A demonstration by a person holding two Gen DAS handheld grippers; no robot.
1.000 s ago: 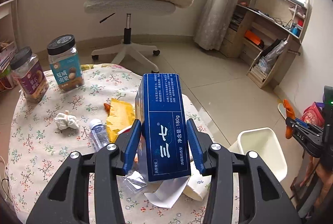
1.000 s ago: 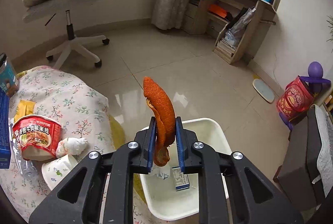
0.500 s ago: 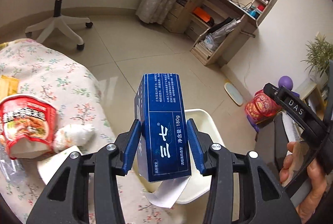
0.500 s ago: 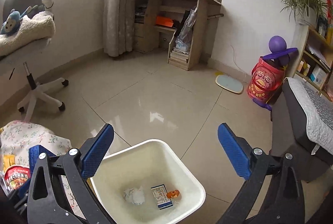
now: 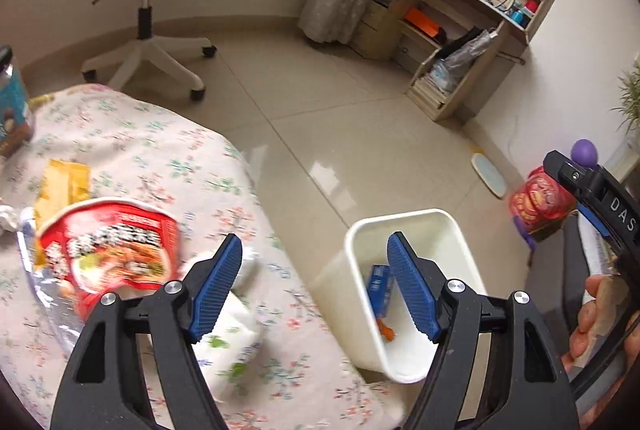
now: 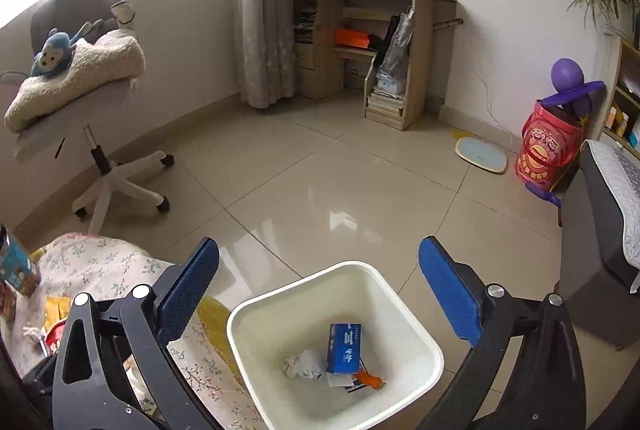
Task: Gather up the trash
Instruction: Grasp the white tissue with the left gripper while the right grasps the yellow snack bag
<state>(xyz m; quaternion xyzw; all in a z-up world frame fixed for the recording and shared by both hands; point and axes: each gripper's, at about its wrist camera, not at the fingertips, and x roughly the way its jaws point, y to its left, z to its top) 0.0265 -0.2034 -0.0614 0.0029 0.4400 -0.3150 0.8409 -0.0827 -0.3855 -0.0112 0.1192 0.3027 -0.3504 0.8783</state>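
Observation:
A white bin (image 6: 416,326) stands on the floor beside the floral table (image 5: 168,158); it also shows in the left wrist view (image 5: 348,294). In it lie a blue box (image 6: 343,347), crumpled paper (image 6: 302,364) and an orange peel (image 6: 370,379). The blue box (image 5: 379,288) and peel (image 5: 387,332) also show in the left wrist view. My left gripper (image 5: 314,286) is open and empty over the table edge near the bin. My right gripper (image 6: 320,294) is open and empty above the bin. A red noodle cup (image 5: 108,250) and white tissue (image 5: 228,334) lie on the table.
A yellow wrapper (image 5: 60,186) and a jar (image 5: 12,102) sit further back on the table. A white office chair (image 6: 116,182) stands on the tiled floor. A wooden desk (image 6: 376,42), a scale (image 6: 482,154) and a red drum (image 6: 546,150) line the wall.
The left gripper opened and the blue box dropped into the bin. The right gripper, which let go of the orange peel earlier, stays open above the bin.

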